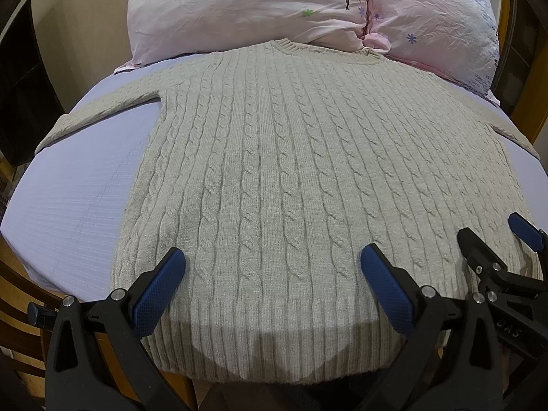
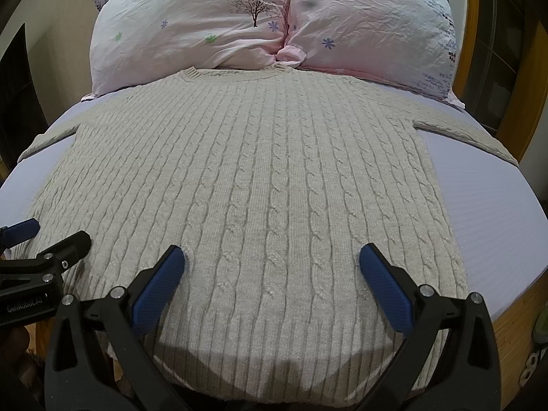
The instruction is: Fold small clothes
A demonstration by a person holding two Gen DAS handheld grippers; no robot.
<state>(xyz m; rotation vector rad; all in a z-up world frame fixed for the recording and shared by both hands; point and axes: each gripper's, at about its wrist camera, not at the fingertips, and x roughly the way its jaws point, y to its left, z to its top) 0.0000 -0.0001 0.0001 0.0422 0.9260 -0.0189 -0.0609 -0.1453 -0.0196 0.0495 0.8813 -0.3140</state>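
Sweater: a beige cable-knit sweater (image 1: 301,178) is laid flat, front up, on a lilac sheet (image 1: 78,205); its ribbed hem (image 1: 274,335) is turned toward the cameras and its collar (image 1: 322,49) lies against the pillows.

Sleeves: one sleeve (image 1: 99,109) is spread out to the left, the other (image 2: 469,133) to the right, both flat on the sheet.

Left gripper: the left gripper (image 1: 274,270) is held low over the hem, pointed along the sweater toward the collar. Its jaws are spread wide, and nothing is gripped between the blue pads (image 1: 161,291). Whether the tips touch the knit cannot be told.

Right gripper: the right gripper (image 2: 272,270) is posed the same way, just beside the left one, over the right half of the hem. It is likewise splayed wide and empty, with knit seen between the blue pads (image 2: 383,287). Contact with the cloth cannot be told.

Relation of the two: each tool is seen at the edge of the other's view, side by side and level, apart from each other.

Pillows: two pink flowered pillows (image 2: 191,24) are propped at the far end of the bed.

Bed frame: a wooden frame (image 2: 520,109) is seen beyond the sheet.
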